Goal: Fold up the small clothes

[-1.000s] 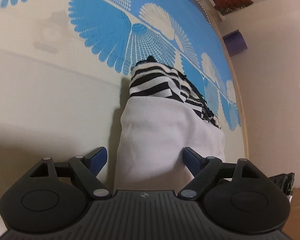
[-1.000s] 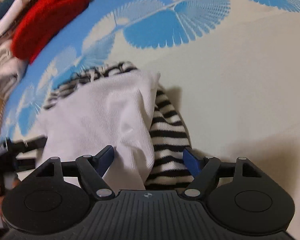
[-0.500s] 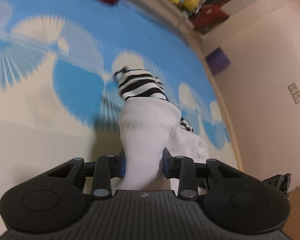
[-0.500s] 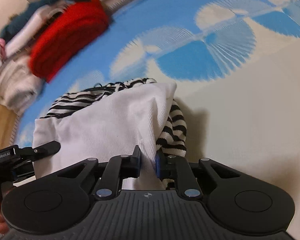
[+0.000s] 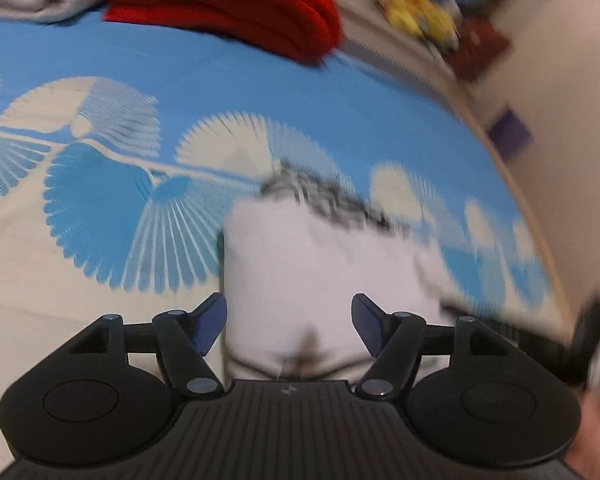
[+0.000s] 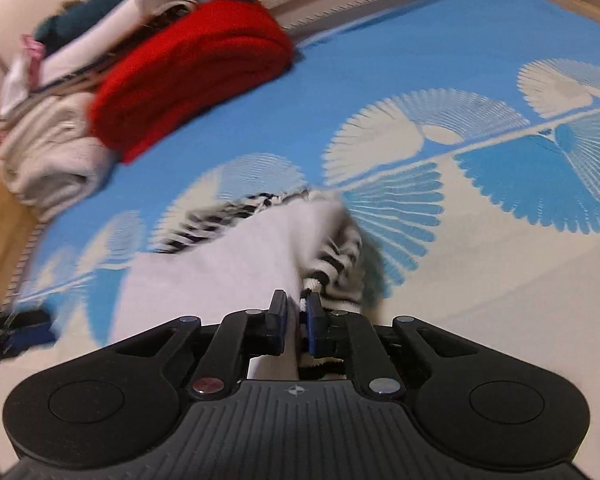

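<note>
A small white garment with a black-and-white striped part lies on the blue and cream mat, blurred by motion. My left gripper hangs over its near white edge. Its jaws are opening, the cloth lies between them, and the pads stand clear of it. My right gripper has its jaws closing tight on the garment where the white layer meets the striped hem. The pads press on the cloth. The left gripper's tip shows at the left edge of the right wrist view.
A folded red knit sits at the mat's far side beside a pile of pale folded clothes. Beyond the mat's edge are a yellow toy and a purple box by the wall.
Both grippers closed on the garment's near edge and carried it forward. The left one has since opened again and let go. The right one still grips.
</note>
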### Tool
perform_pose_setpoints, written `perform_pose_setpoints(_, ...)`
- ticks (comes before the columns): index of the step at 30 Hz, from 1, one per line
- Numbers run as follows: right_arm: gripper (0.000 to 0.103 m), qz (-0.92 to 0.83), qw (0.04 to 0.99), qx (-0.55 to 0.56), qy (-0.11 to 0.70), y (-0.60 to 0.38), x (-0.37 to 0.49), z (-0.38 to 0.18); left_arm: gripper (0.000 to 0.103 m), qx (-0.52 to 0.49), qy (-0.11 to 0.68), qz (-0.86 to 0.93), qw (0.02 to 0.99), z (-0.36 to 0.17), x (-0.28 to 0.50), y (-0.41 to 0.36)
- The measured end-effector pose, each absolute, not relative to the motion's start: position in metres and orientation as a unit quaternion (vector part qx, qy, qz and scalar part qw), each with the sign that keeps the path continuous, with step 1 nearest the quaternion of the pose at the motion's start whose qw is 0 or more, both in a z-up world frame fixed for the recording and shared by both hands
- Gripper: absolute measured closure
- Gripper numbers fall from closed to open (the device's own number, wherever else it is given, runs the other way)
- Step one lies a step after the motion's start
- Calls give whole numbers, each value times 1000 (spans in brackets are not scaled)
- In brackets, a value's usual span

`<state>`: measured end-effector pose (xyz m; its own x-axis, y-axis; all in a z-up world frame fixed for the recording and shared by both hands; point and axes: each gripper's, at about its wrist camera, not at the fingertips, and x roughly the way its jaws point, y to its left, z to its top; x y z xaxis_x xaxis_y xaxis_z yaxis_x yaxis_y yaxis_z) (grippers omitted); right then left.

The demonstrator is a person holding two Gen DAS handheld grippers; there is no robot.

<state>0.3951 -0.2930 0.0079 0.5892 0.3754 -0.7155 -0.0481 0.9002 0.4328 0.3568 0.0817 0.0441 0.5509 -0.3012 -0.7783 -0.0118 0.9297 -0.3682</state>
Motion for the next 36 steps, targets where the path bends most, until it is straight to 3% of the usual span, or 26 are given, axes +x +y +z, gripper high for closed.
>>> perform_pose_setpoints(6, 84, 88, 870, 224, 431, -312, 391, 12, 27, -147, 553, -89, 815, -19, 342, 72)
perform_pose_setpoints(8, 56, 117, 861, 234, 436, -311, 383, 15, 19, -157, 564, -86, 806, -34, 340, 75)
perform_pose_setpoints(10, 41, 147, 847, 227, 457, -306, 376, 16, 19, -181, 564, -85, 801, -36, 340, 78)
perform_pose_setpoints(12, 44, 172, 830, 202, 490, -299, 371, 8, 21, -200, 557, -90, 801, -31, 340, 80)
perform_pose_setpoints(14, 95, 185, 824, 155, 513, -292, 365, 1, 22, -215, 544, -93, 806, -23, 340, 79)
perform_pose_setpoints(17, 96, 185, 831, 166, 497, -303, 360, 8, 22, -214, 528, -95, 816, -19, 338, 75)
perform_pose_setpoints(20, 96, 159, 827, 165, 514, -312, 360, 2, 21, -164, 563, -85, 805, -32, 342, 62)
perform_pose_setpoints(24, 96, 156, 825, 159, 519, -310, 357, 0, 30, -161, 535, -102, 823, -5, 338, 57)
perform_pose_setpoints(27, 96, 163, 827, 140, 520, -307, 355, 0, 29, -103, 538, -109, 829, -9, 333, 47)
perform_pose_setpoints(28, 96, 162, 826, 133, 523, -306, 357, -2, 20, -73, 557, -93, 822, -21, 331, 43)
perform_pose_setpoints(29, 94, 160, 826, 126, 526, -305, 357, -4, 18, -64, 570, -83, 815, -32, 329, 43)
perform_pose_setpoints(32, 90, 140, 827, 104, 535, -305, 353, -2, 27, -79, 557, -79, 823, -14, 325, 43)
perform_pose_setpoints(36, 87, 168, 859, 100, 474, -303, 337, 28, 25, -55, 509, -99, 853, 4, 306, 35)
